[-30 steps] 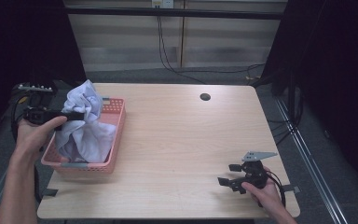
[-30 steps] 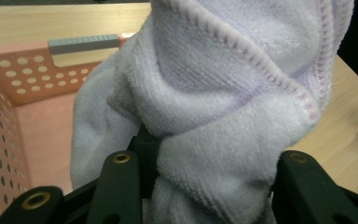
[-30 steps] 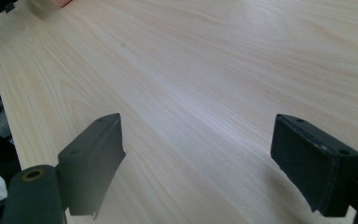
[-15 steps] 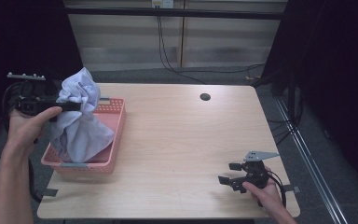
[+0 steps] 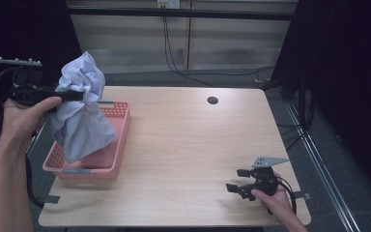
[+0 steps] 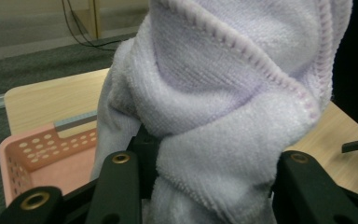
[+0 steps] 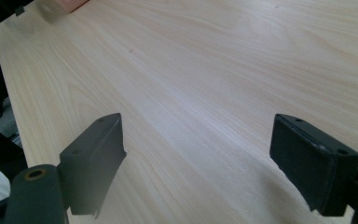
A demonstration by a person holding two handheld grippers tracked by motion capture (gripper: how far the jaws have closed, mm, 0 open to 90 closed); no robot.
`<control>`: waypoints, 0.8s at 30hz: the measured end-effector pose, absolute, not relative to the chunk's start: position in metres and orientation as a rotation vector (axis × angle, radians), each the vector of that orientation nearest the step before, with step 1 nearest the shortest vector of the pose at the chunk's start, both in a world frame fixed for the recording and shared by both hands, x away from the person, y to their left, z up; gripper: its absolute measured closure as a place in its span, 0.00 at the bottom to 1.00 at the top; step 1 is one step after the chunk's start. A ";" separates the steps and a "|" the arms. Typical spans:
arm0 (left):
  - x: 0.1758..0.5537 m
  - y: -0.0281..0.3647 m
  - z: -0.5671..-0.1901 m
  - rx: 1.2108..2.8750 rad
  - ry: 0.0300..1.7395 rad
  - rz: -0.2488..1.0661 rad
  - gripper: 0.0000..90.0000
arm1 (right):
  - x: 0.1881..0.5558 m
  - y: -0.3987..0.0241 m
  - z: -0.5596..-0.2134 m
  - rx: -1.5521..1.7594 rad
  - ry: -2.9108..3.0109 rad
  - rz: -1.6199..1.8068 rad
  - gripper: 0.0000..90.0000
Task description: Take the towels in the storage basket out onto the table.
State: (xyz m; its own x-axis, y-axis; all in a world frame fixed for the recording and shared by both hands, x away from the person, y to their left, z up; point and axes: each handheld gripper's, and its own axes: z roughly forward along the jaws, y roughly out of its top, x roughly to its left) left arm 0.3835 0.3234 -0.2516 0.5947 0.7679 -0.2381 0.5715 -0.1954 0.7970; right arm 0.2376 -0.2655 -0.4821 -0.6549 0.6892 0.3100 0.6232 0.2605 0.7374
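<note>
Wood table (image 5: 183, 145) mostly bare. Left gripper (image 5: 72, 95) clamped lavender towel (image 5: 82, 116), bunched between 2 jaws, hanging below it over pink basket (image 5: 111, 166). Right gripper (image 5: 239, 183) jaws spread, low on tabletop.

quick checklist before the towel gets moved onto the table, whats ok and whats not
1. Left hand-held gripper shut on the towel: ok, the cloth is bunched between its jaws.
2. Towel clear of the basket: not ok, its lower end hangs inside the basket.
3. Bare table to set it on: ok, open wood between basket and right hand.
4. Right hand-held gripper out of the way: ok, it sits at the near right corner, jaws open and holding nothing.
5. Left gripper's cable free of the basket: cannot tell.
6. Anything else left in the basket: cannot tell, the towel hides part of it.
</note>
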 end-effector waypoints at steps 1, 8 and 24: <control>0.383 0.323 -0.249 1.878 1.087 0.274 0.64 | 0.237 -0.265 -0.482 1.270 2.434 1.362 0.19; 0.381 0.322 -0.230 1.869 1.068 0.304 0.64 | 0.238 -0.266 -0.482 1.280 2.430 1.362 0.19; 0.371 0.307 -0.193 1.838 1.008 0.356 0.64 | 0.238 -0.265 -0.482 1.287 2.427 1.345 0.16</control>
State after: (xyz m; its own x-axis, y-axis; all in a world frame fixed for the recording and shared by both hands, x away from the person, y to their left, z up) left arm 0.3708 0.3069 -0.1929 0.6136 0.7685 -0.1817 0.4836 -0.1837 0.8558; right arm 0.2378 -0.2653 -0.4820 -0.6433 0.7029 0.3035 0.6301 0.2609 0.7313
